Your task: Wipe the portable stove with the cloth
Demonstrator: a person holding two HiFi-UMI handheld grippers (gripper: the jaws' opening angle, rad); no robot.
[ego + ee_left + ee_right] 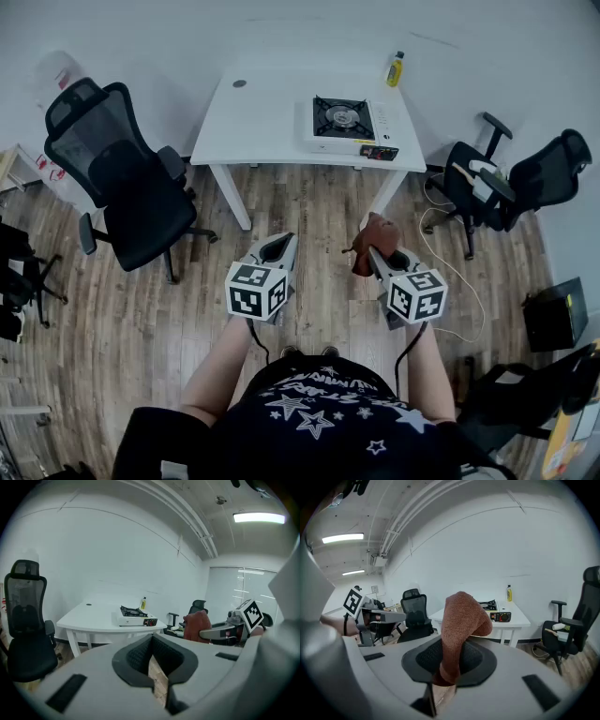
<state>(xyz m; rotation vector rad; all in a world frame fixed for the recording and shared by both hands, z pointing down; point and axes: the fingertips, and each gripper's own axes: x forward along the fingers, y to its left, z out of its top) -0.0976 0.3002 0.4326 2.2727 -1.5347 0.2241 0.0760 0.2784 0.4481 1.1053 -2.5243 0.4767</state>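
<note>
A white portable stove with a black burner sits on the right half of a white table, far ahead of me; it also shows as the stove and the stove. My right gripper is shut on a reddish-brown cloth, which stands up bunched from the jaws as the cloth. My left gripper is held beside it over the wooden floor, jaws shut with nothing between them. Both grippers are well short of the table.
A yellow bottle stands at the table's far right corner. A black office chair is left of the table, and two more chairs stand right. A cable lies on the floor at right. Dark gear lines the room's edges.
</note>
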